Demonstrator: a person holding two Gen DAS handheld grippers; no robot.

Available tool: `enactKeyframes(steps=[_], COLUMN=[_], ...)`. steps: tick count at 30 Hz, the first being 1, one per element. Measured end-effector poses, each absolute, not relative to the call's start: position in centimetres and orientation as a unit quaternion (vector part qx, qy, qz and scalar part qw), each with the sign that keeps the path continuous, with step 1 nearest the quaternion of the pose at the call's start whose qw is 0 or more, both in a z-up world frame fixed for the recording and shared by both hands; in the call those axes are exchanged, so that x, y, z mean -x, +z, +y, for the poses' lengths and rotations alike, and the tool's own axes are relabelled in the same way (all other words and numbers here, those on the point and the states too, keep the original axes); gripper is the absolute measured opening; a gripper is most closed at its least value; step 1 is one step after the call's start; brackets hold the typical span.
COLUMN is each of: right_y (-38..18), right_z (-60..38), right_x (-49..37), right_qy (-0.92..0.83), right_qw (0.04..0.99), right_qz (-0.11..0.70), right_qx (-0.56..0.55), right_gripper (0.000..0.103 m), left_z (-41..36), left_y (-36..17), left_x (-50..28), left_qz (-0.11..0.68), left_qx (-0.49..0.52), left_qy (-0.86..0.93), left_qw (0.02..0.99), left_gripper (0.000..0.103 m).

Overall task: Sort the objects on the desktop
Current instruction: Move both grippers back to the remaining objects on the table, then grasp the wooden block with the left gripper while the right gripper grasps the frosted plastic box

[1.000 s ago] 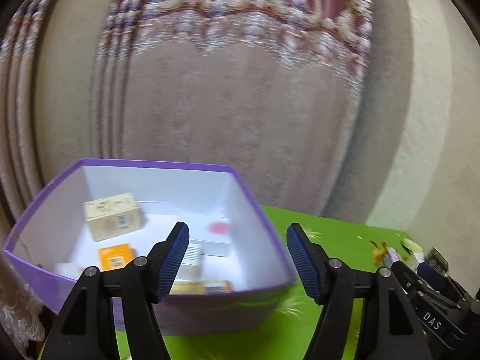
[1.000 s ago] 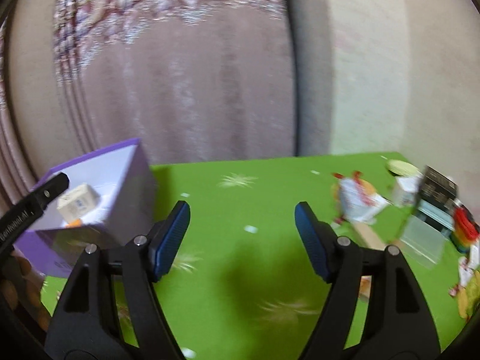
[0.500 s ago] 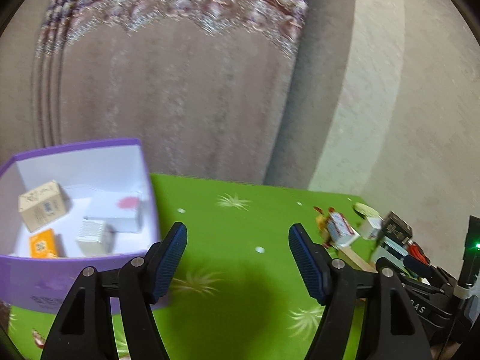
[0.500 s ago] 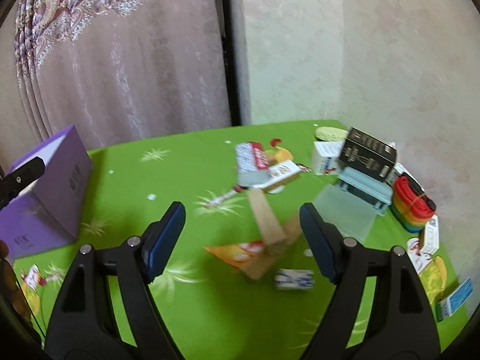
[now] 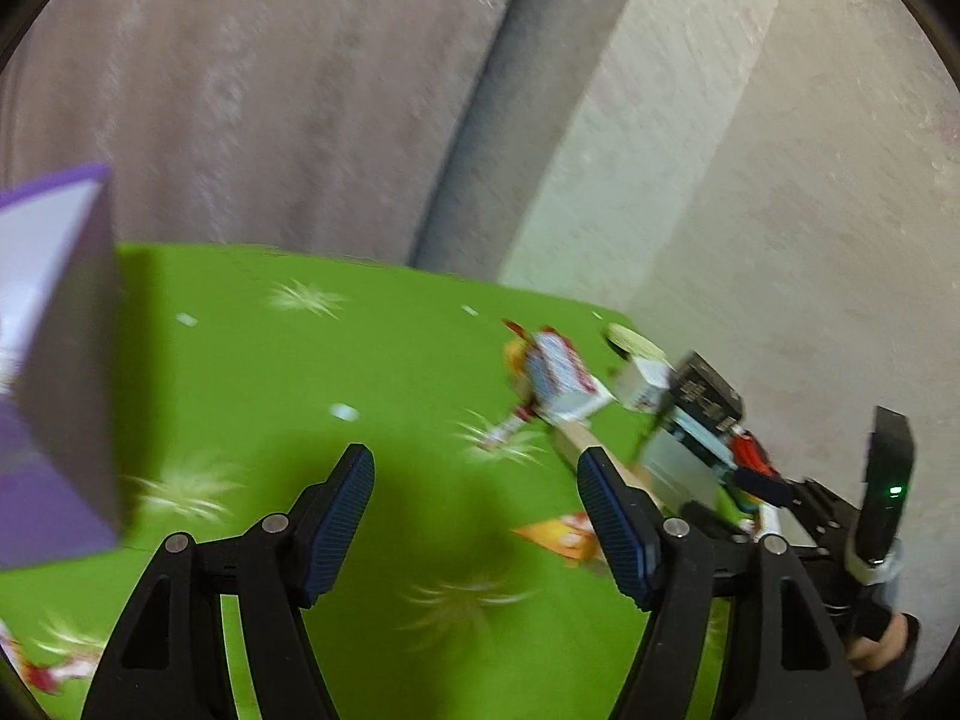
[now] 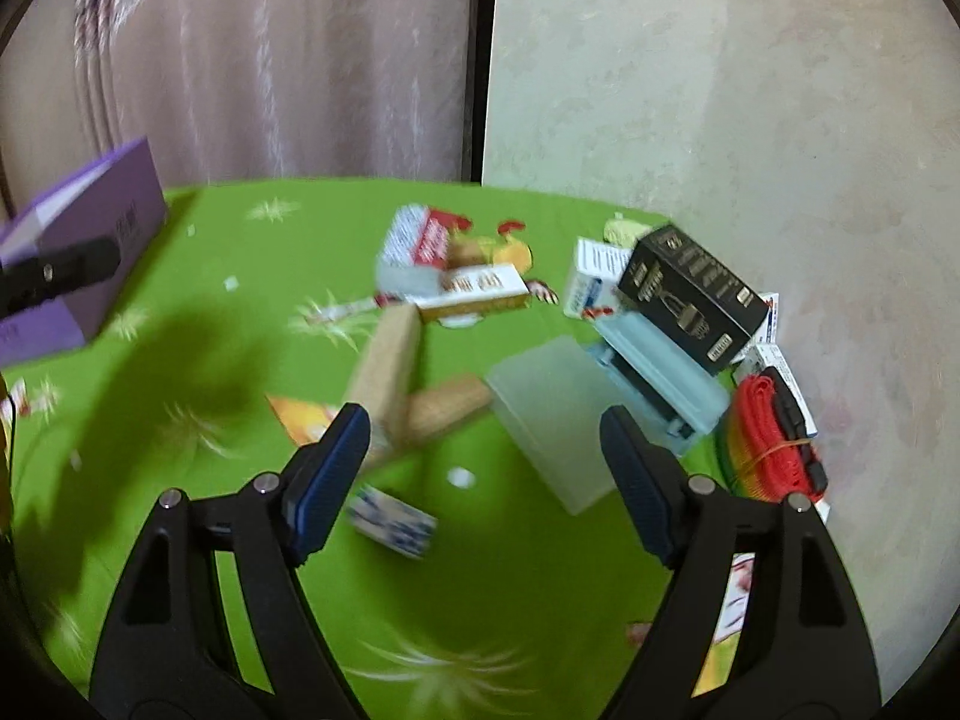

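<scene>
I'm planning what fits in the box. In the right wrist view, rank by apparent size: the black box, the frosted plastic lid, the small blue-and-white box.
1. Frosted plastic lid and black box: too alike to rank.
2. Small blue-and-white box: clearly smallest, though nearest the camera.

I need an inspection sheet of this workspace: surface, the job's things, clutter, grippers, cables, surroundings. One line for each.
Surface: green tablecloth with pale starburst prints, shadowed at left.
Job's things: purple box at far left; red-white carton, black box leaning on a pale blue case, two cork blocks crossed, small blue-white box, rainbow band roll.
Clutter: frosted lid, orange wrapper, small cartons by the wall.
Grippers: left gripper open, nothing between fingers; right gripper open, jaws just been opening, nothing between them.
Cables: nothing seen.
Surroundings: curtain, beige wall.
</scene>
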State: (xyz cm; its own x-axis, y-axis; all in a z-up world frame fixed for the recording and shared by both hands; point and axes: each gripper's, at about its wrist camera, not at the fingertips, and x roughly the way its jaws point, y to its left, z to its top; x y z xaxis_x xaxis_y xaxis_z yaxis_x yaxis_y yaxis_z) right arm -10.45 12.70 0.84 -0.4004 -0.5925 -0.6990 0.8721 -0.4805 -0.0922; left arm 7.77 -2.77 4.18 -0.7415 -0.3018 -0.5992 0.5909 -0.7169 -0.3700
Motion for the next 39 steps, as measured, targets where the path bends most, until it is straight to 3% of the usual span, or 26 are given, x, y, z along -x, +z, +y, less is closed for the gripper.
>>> enactKeyframes(steps=[8, 21, 25, 27, 30, 33, 39], right_y=[-0.8, -3.2, -3.6, -3.6, -3.6, -3.6, -3.2], right_z=[13.2, 11.8, 11.7, 12.0, 12.2, 12.4, 12.9], right_x=[14.6, 16.6, 16.5, 16.6, 16.6, 16.4, 15.9], right_qy=[-0.785, -0.746, -0.749, -0.748, -0.753, -0.756, -0.766], right_qw=[0.462, 0.484, 0.473, 0.474, 0.47, 0.463, 0.455], right_qz=[0.258, 0.299, 0.291, 0.277, 0.265, 0.26, 0.237], right_qx=[-0.322, -0.347, -0.362, -0.373, -0.377, -0.382, -0.388], right_gripper=[0.081, 0.081, 0.072, 0.062, 0.061, 0.06, 0.057], left_z=[-0.7, -0.6, -0.2, -0.2, 0.0, -0.1, 0.0], left_y=[2.2, 0.0, -0.7, -1.0, -0.9, -0.8, -1.0], left_x=[-1.6, 4.9, 6.1, 6.1, 6.1, 5.8, 5.5], left_qz=[0.318, 0.319, 0.299, 0.299, 0.296, 0.295, 0.289], left_qx=[-0.3, -0.352, -0.376, -0.378, -0.379, -0.376, -0.378], left_qy=[-0.881, -0.863, -0.859, -0.858, -0.86, -0.861, -0.862], left_qw=[0.183, 0.174, 0.18, 0.175, 0.172, 0.174, 0.172], left_gripper=[0.07, 0.063, 0.042, 0.041, 0.035, 0.02, 0.02])
